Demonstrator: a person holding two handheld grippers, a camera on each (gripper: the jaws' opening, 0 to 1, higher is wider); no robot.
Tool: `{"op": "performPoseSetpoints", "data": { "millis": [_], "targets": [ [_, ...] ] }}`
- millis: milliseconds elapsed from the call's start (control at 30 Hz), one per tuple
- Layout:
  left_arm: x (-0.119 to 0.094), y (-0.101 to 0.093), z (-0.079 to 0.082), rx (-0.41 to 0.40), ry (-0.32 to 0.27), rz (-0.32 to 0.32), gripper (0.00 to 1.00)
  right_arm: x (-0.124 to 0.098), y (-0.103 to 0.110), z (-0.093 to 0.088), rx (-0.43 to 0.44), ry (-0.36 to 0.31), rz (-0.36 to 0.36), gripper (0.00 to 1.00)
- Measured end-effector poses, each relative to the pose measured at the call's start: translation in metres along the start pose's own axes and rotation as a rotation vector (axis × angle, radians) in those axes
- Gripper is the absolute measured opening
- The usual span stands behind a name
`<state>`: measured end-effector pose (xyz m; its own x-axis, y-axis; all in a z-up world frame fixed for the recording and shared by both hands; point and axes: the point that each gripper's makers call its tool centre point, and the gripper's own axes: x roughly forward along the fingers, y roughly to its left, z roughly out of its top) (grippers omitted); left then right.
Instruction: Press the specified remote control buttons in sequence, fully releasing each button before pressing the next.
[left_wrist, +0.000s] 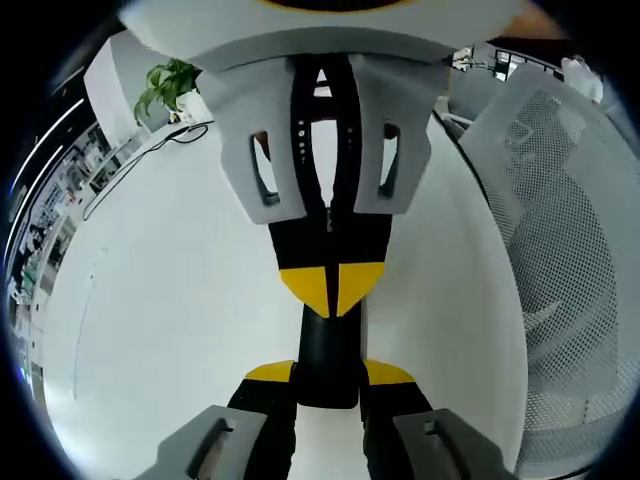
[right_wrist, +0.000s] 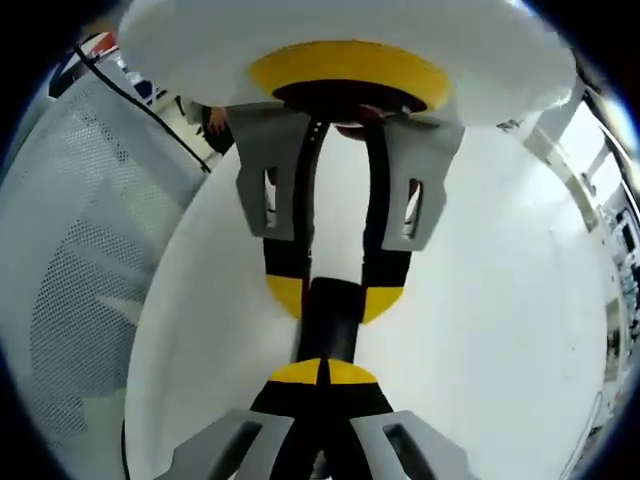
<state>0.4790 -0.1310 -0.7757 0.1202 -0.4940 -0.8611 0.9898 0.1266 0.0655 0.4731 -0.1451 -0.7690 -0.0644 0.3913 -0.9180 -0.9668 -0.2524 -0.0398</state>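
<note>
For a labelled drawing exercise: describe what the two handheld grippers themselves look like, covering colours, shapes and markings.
Both match. The left gripper has pale grey moulded jaw bodies with slot-shaped cut-outs, black inner jaw arms and yellow wedge-shaped tips. The right gripper shows the same grey, black and yellow scheme. Seen facing the other camera, each has a broad white housing with a yellow ring underneath. A row of small dots marks one black arm.

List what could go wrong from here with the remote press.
1. The slim black plastic remote is pinched only between the yellow tips of the left claw; a push from the shut right claw could tilt or slide it.
2. Both claws cover the remote's face, so no button is visible; a neighbouring one might get pressed.
</note>
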Motion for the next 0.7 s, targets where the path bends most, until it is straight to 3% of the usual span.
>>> {"op": "performPoseSetpoints", "data": {
  "millis": [533,700],
  "targets": [
    [-0.0003,-0.0004,-0.001,-0.006,0.002,0.005,0.23,0.0,-0.001,0.0,0.029,0.003,-0.017,0.0],
    [-0.0004,0.0005,-0.0017,-0.006,0.001,0.009,0.23,-0.0006,-0.0017,0.0005,0.066,-0.024,-0.014,0.0]
  ]
}}
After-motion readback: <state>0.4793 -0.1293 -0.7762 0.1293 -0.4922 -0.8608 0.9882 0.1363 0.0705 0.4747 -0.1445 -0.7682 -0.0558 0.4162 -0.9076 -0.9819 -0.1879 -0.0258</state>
